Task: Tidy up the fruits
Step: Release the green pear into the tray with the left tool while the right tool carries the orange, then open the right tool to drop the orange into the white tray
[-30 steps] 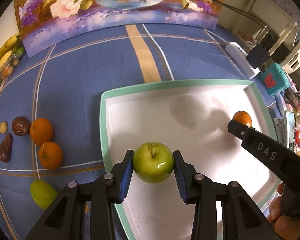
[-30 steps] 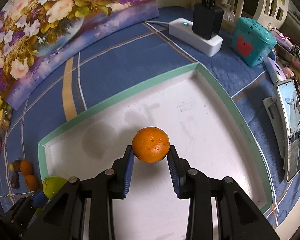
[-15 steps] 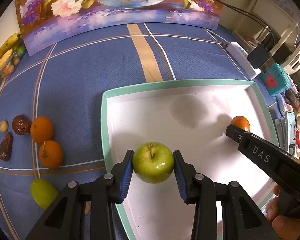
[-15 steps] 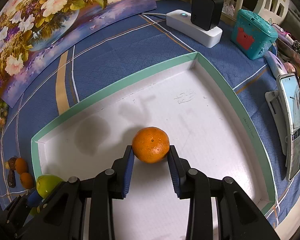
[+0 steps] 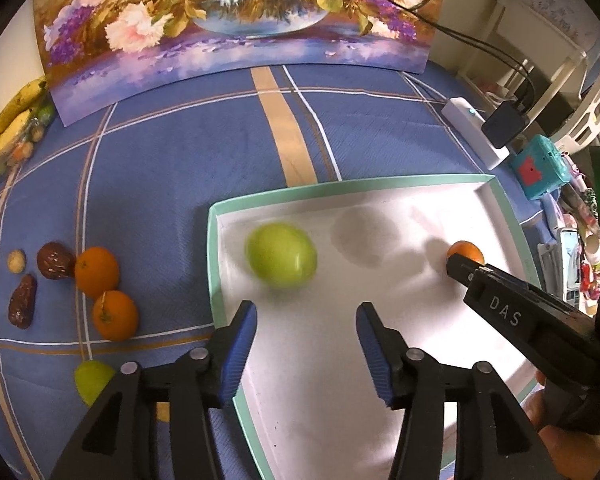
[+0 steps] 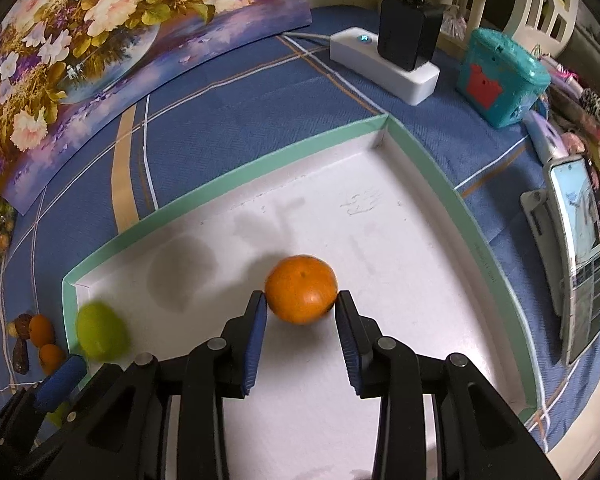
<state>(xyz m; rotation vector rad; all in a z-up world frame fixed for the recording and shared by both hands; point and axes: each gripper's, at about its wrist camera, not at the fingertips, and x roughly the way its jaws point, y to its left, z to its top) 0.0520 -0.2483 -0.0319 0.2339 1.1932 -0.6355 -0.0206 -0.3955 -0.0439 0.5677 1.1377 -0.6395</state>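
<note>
My left hand-held gripper [image 5: 306,340] has just opened, empty; the blurred green apple [image 5: 281,255] may roll against the tray [image 5: 340,190] wall while my right hand-held gripper [image 6: 301,312] clamps the orange [image 6: 301,289].

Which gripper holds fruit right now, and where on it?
The right gripper pinches the orange by its opposite sides, low over the tray. The left gripper holds nothing: its jaws have just been opening and the green apple lies free beyond them.
</note>
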